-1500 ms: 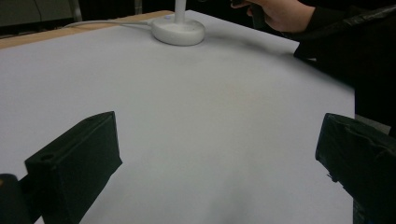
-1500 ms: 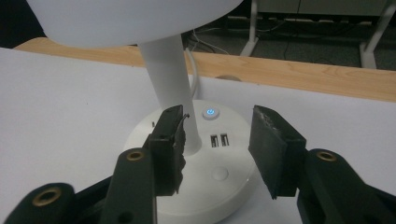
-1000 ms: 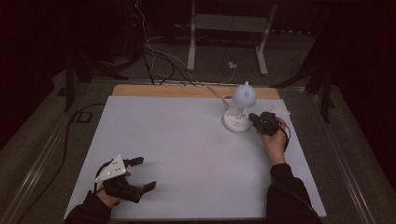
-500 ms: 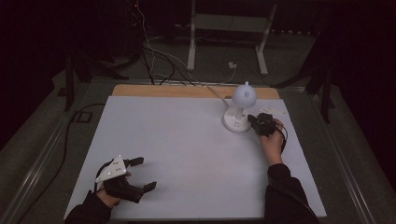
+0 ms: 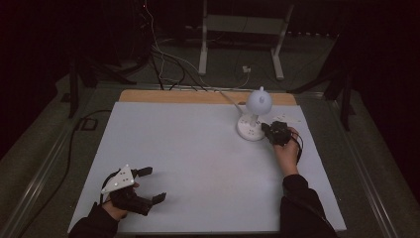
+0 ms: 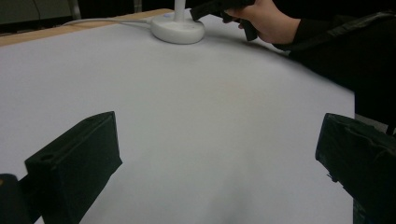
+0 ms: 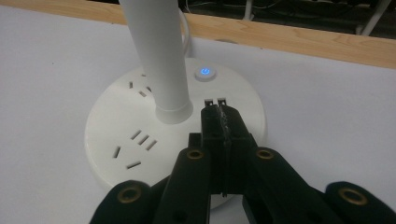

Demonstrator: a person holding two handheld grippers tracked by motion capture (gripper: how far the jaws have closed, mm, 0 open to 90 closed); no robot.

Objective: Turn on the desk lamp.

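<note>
A: Where is the lamp?

B: In the high view the white lamp (image 5: 253, 116) stands in the upper right part of the frame, on the white sheet covering the tabletop (image 5: 198, 148), near the sheet's far edge. Its round base (image 5: 250, 130) sits flat and a globe-shaped head tops the upright stem. A white cord (image 5: 229, 98) runs from it toward the wooden strip at the back.

A: And the right hand-held gripper?

B: The right hand-held gripper (image 5: 271, 133) lies just right of the base in the high view, in the person's right hand (image 5: 286, 151). In the right gripper view its jaws are pressed together with nothing between them, and their tips hang over the base (image 7: 177, 135) at the centre of the frame, just right of the stem (image 7: 156, 56). Whether the tips touch the base I cannot tell.

A: Anything on the base?

B: A small round button (image 7: 205, 73) with a blue lit symbol, above the jaw tips in that view, and several socket slots (image 7: 137, 144) toward the left side.

A: The other one?

B: The left hand-held gripper (image 5: 148, 186) rests in the lower left of the high view, well apart from the lamp. Its jaws stand wide apart over bare sheet, as the left gripper view also shows, holding nothing.
</note>
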